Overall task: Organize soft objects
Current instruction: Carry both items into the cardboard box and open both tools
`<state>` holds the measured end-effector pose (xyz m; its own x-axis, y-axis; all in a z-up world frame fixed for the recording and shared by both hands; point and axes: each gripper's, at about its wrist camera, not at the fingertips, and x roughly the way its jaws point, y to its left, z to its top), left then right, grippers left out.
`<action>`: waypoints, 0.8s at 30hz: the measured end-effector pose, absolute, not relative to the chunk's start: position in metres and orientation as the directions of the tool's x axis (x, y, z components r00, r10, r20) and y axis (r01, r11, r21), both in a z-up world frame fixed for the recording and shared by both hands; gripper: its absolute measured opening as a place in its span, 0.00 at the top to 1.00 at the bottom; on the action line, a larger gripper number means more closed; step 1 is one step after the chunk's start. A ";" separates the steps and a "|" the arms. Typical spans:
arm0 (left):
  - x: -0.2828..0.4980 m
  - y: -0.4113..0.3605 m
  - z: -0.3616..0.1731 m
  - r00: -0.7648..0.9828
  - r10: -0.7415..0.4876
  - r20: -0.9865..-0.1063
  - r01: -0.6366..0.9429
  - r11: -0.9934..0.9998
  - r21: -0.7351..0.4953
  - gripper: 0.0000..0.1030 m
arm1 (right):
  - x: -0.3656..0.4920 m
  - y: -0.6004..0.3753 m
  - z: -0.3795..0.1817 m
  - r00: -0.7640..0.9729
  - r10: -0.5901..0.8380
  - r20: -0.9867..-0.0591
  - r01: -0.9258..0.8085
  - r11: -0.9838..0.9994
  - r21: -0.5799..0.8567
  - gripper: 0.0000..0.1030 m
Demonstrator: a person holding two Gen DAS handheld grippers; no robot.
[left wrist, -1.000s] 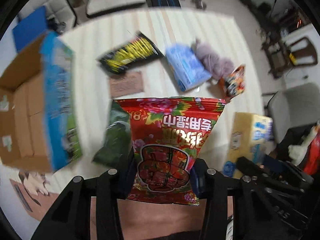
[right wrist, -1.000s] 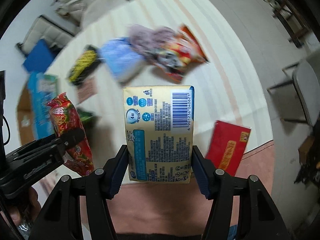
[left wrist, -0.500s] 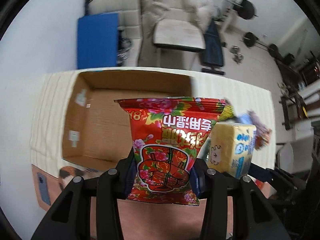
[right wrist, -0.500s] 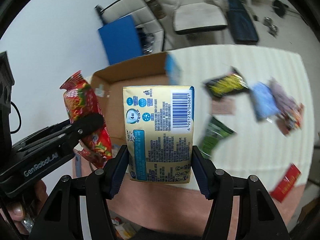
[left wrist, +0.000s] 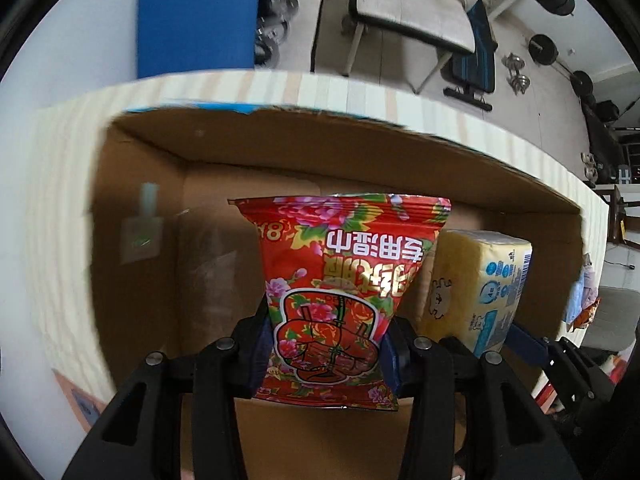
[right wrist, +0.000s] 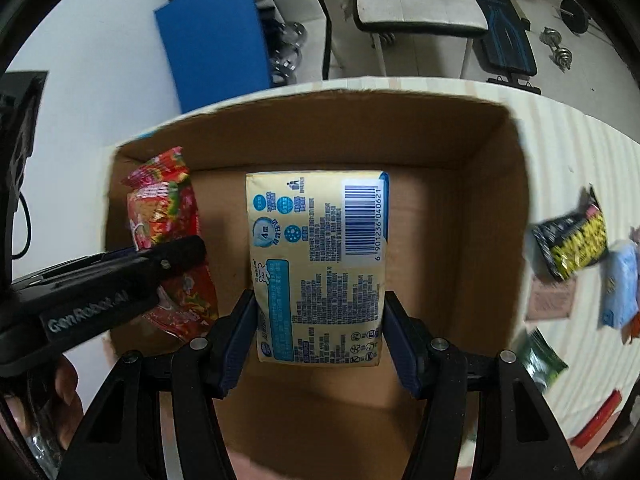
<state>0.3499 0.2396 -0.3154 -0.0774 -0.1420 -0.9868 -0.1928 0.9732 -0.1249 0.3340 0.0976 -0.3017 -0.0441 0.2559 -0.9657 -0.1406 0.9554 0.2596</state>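
Note:
My left gripper is shut on a red flowered packet, which hangs over the inside of an open cardboard box. My right gripper is shut on a yellow tissue pack with a barcode, held over the same cardboard box. In the left wrist view the yellow tissue pack shows just right of the red packet. In the right wrist view the red flowered packet and the left gripper's black body sit at the left. The box floor below both items looks bare.
The box stands on a pale striped table. Right of the box lie a black-and-yellow packet, a light blue pack, a green packet and a red packet. Beyond the table are a blue panel, a chair and weights.
Both grippers have swept from over the scattered packets on the table to above the open box, each still gripping its item. The box now fills both views.

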 end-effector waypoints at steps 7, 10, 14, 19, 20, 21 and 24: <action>0.364 0.238 -0.355 -0.162 -0.195 -0.967 -0.157 0.973 -0.170 0.58 | 0.343 0.118 -0.338 -0.060 0.196 -0.979 -0.164 0.965 0.204 0.38; 0.364 0.238 -0.354 -0.170 -0.193 -0.966 -0.154 0.974 -0.168 0.45 | 0.343 0.128 -0.342 -0.061 0.192 -0.979 -0.189 0.961 0.200 0.35; 0.362 0.240 -0.340 -0.130 -0.161 -0.978 -0.147 0.979 -0.141 0.27 | 0.337 0.128 -0.334 -0.054 0.177 -0.983 -0.182 0.966 0.184 0.08; 0.353 0.245 -0.325 -0.089 -0.111 -0.990 -0.125 0.987 -0.099 0.04 | 0.336 0.121 -0.330 -0.048 0.144 -0.988 -0.174 0.973 0.150 0.00; 0.349 0.246 -0.322 -0.079 -0.098 -0.992 -0.122 0.989 -0.088 0.03 | 0.335 0.119 -0.329 -0.041 0.136 -0.990 -0.176 0.974 0.141 0.00; 0.345 0.247 -0.318 -0.066 -0.094 -0.993 -0.118 0.989 -0.086 0.03 | 0.330 0.119 -0.325 -0.032 0.119 -0.992 -0.177 0.976 0.123 0.00; 0.327 0.252 -0.304 -0.024 -0.080 -0.997 -0.116 0.990 -0.076 0.03 | 0.323 0.116 -0.318 -0.013 0.098 -0.995 -0.180 0.979 0.099 0.00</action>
